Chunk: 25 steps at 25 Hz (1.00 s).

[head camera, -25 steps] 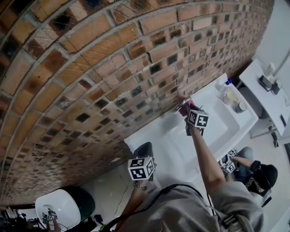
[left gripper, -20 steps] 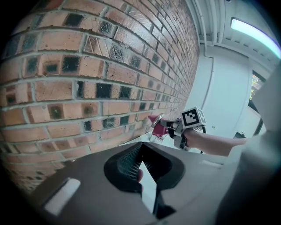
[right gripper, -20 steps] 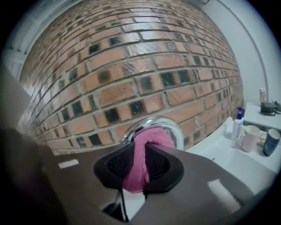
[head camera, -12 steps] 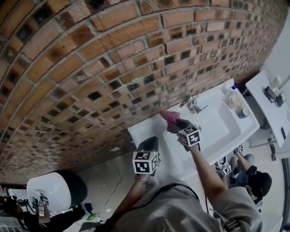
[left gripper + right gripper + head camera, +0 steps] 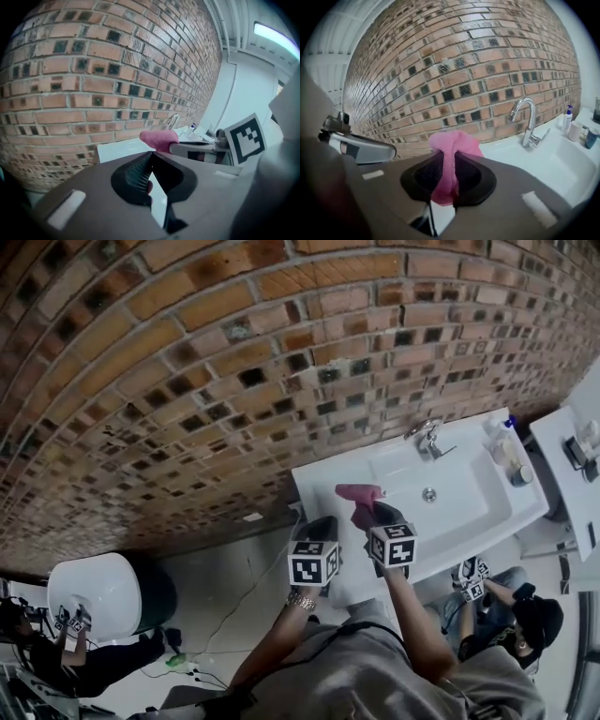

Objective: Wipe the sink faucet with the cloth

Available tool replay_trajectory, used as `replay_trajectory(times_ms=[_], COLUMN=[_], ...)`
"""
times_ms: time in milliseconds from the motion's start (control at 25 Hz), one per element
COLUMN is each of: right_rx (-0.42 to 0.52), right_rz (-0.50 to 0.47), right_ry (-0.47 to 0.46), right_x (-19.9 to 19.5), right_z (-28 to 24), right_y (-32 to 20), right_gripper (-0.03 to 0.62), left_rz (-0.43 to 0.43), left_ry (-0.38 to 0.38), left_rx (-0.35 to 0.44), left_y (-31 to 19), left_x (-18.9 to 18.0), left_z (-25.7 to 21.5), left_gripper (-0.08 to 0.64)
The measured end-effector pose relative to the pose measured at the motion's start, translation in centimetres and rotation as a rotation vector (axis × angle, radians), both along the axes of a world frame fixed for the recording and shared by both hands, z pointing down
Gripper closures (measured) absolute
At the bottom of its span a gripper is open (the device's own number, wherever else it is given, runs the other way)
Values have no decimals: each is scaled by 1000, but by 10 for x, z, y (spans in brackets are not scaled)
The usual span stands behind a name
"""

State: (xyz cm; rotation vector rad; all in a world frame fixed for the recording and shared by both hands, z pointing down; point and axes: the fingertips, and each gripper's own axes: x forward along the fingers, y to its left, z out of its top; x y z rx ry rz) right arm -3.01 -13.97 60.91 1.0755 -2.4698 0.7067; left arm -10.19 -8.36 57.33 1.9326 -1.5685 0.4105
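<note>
the right gripper, jaws pinching the pink cloth, has pulled back from the faucet to the near left corner of the sink, so wiping looks paused or done, while the left gripper stays pressed together, empty

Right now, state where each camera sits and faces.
Head view: on the person's head, looking down at the sink and faucet by the brick wall; both arms, left gripper and right gripper show.
Left gripper view: on the left gripper, facing the brick wall along its shut, empty jaws; the right gripper shows at right.
Right gripper view: on the right gripper, facing the faucet along jaws clamped on the cloth; the left gripper shows at left.
Shared: faucet and cloth in all three.
</note>
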Motion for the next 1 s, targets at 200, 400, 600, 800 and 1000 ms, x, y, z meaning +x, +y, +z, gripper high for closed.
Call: replay_trajectory(times_ms=[200, 400, 600, 800, 1000], right_rx=[25, 33, 6, 2, 28], right_rz=[85, 163, 150, 177, 194], right_ry=[20, 14, 76, 70, 59], right_x=[-4, -14, -31, -25, -10], right_z=[-19, -33, -30, -42, -61], right_y=[81, 189, 278, 291, 293], right_gripper=[525, 525, 525, 525, 525], left_rz=[83, 178, 235, 237, 259], left_ry=[-10, 18, 40, 57, 64], left_rx=[72, 70, 37, 33, 66], left_y=[54, 143, 220, 232, 228], left_x=[-5, 1, -1, 5, 22], left_z=[-19, -16, -10, -4, -19], left_gripper=[540, 540, 541, 541, 540])
